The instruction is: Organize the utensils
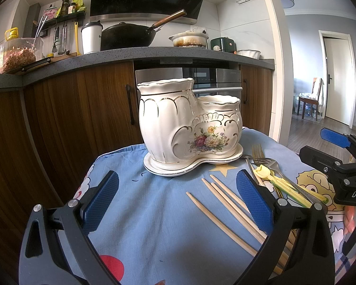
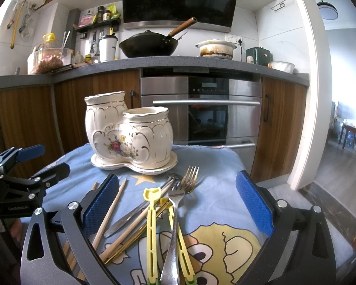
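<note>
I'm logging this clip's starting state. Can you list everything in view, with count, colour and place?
Ceramic holder: one, white with gold trim and flowers, two compartments, on its saucer at the cloth's far side.
Cloth: one, blue cartoon print, covering the table.
Chopsticks: several, wooden, lying loose on the cloth.
Forks: two, one silver, one gold, in the utensil pile.
Yellow plastic utensils: two, in the pile.
Wok: one, black, on the counter.
Left gripper: blue fingers, open.
Right gripper: blue fingers, open, over the pile.

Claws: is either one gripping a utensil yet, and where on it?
Nothing is held. The left claw and right claw are both open above the cloth; the chopsticks and fork lie loose.
</note>
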